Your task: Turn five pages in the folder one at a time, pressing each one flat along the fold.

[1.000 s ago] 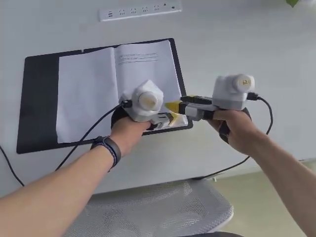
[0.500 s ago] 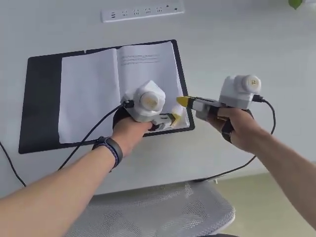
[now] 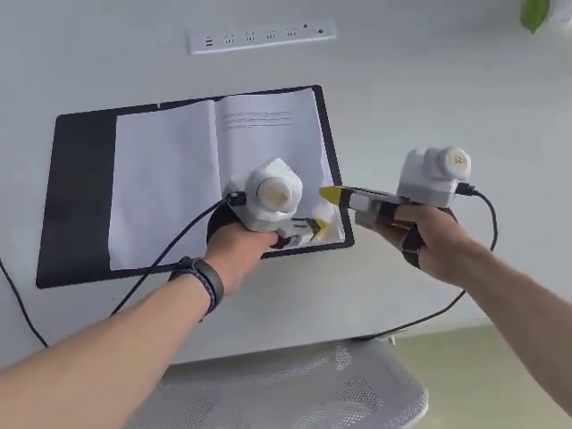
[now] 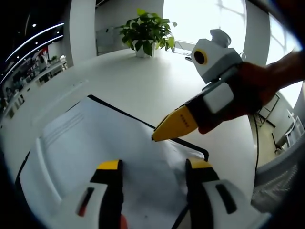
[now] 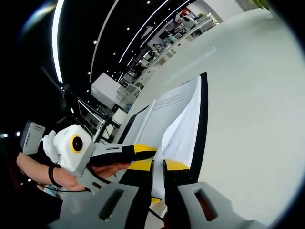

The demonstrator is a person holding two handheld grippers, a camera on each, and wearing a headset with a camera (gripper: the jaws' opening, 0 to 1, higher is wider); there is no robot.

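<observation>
A black folder [image 3: 80, 206] lies open on the white table, with white pages [image 3: 268, 143] spread across it. My left gripper [image 3: 307, 231] hovers open over the lower right corner of the right-hand page [image 4: 95, 138], with nothing between its yellow-tipped jaws [image 4: 155, 167]. My right gripper [image 3: 329, 193] comes in from the right at the page's outer edge. In the left gripper view its yellow tip [image 4: 164, 130] looks closed to a wedge. In the right gripper view a thin white sheet [image 5: 183, 119] rises and runs down between the nearly closed jaws [image 5: 158, 168].
A white power strip [image 3: 262, 36] lies at the back of the table. Cables [image 3: 161, 241] trail from both grippers. A grey mesh chair [image 3: 295, 384] stands below the table's front edge. A potted plant [image 4: 145, 33] stands far off on the table.
The right gripper has drawn a little to the right, away from the left gripper, towards the page's outer edge. The left gripper stays over the lower right corner. The head camera has shifted.
</observation>
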